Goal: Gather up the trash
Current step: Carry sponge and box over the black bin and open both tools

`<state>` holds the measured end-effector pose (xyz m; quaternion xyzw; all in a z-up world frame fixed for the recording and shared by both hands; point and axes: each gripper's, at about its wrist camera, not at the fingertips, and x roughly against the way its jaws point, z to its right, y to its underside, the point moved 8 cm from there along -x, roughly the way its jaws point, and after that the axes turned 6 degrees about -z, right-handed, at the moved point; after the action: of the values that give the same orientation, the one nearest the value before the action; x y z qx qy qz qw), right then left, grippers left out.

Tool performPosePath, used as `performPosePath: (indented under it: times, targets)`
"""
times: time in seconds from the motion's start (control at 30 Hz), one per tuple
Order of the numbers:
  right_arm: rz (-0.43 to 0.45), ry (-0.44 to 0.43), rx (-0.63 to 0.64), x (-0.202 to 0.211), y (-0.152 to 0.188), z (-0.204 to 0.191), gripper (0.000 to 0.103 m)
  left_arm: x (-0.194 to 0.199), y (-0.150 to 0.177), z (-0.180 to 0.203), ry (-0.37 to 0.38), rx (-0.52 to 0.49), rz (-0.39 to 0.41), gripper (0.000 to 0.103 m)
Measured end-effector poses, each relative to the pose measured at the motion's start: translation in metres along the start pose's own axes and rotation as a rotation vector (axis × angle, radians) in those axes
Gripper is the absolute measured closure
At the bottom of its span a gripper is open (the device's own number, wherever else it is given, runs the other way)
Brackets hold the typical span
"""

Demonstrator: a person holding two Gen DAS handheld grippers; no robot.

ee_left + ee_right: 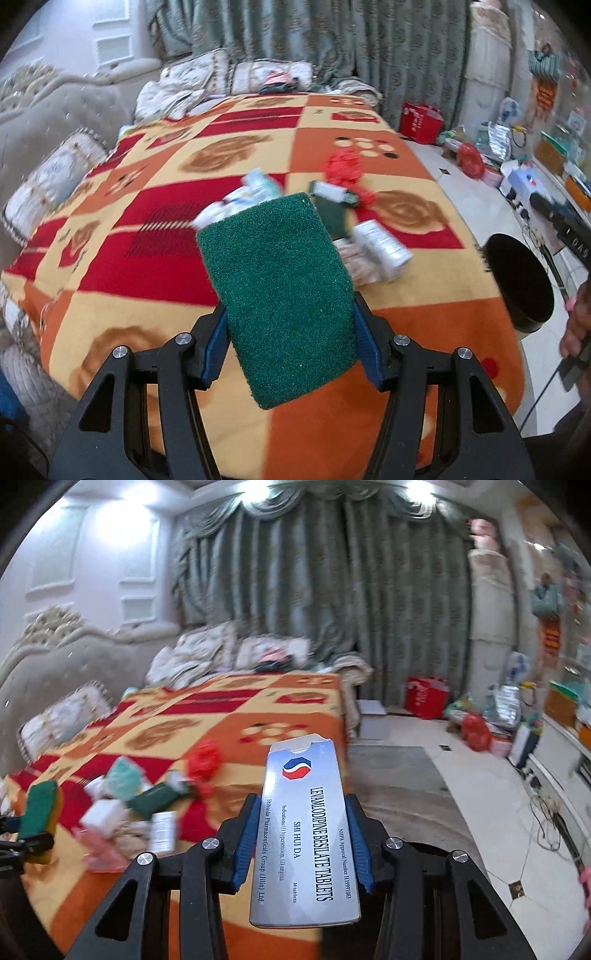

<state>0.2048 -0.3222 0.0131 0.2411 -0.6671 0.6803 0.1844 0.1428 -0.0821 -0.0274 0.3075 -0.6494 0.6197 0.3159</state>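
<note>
My left gripper (290,332) is shut on a green scouring sponge (280,291) and holds it above the bed; it also shows at the left of the right wrist view (38,808). My right gripper (301,849) is shut on a silver tablet box (306,834), held over the bed's right edge. A pile of trash lies on the patterned blanket (147,229): a red plastic bag (343,166), white packets (380,247), a dark green box (332,210) and crumpled wrappers (243,199). A black bin (521,284) stands on the floor right of the bed.
Pillows (51,181) and bedding (207,81) lie at the left and far end of the bed. Curtains (332,40) hang behind. A red bag (421,122), boxes and clutter (517,166) line the right wall. The tiled floor (461,801) runs beside the bed.
</note>
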Motion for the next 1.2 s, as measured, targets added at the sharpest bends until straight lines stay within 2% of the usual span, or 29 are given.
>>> performPosePath:
  times: [0.1,0.17,0.3,0.43,0.53,0.6,0.63,0.67,0.73,0.83,0.97,1.2]
  targets:
    - [-0.043,-0.003,-0.087,-0.008,0.014,0.045,0.059,0.0,-0.012,0.037,0.029,-0.057,0.018,0.045]
    - [-0.07,0.001,-0.166,-0.011,0.023,0.081,0.059,0.0,-0.021,0.074,0.106,-0.104,0.035,0.045]
    - [-0.114,0.072,-0.276,-0.012,0.045,0.139,0.059,-0.005,-0.038,0.154,0.301,-0.247,0.076,0.044]
    - [-0.197,0.116,-0.332,-0.026,0.066,0.17,0.059,-0.033,-0.052,0.229,0.455,-0.342,-0.005,0.044]
    - [-0.26,0.067,-0.375,-0.045,0.078,0.174,0.059,-0.054,-0.056,0.26,0.47,-0.385,-0.041,0.044]
    - [-0.288,0.081,-0.376,-0.05,0.081,0.176,0.058,-0.068,-0.056,0.278,0.491,-0.399,-0.079,0.044]
    - [-0.289,0.09,-0.379,-0.05,0.083,0.177,0.051,-0.072,-0.055,0.285,0.49,-0.405,-0.083,0.043]
    - [-0.279,0.098,-0.393,-0.049,0.082,0.18,0.039,-0.077,-0.054,0.293,0.491,-0.417,-0.089,0.042]
    - [-0.247,0.104,-0.431,-0.045,0.079,0.185,0.024,-0.084,-0.05,0.307,0.482,-0.429,-0.1,0.039]
    - [-0.207,0.121,-0.508,-0.038,0.075,0.197,0.023,-0.097,-0.045,0.316,0.478,-0.418,-0.131,0.036]
    - [-0.142,0.209,-0.591,-0.024,0.066,0.216,0.023,-0.106,-0.034,0.318,0.504,-0.399,-0.181,0.034]
    - [-0.064,0.246,-0.557,-0.008,0.044,0.209,0.023,-0.099,-0.032,0.308,0.51,-0.373,-0.187,0.03]
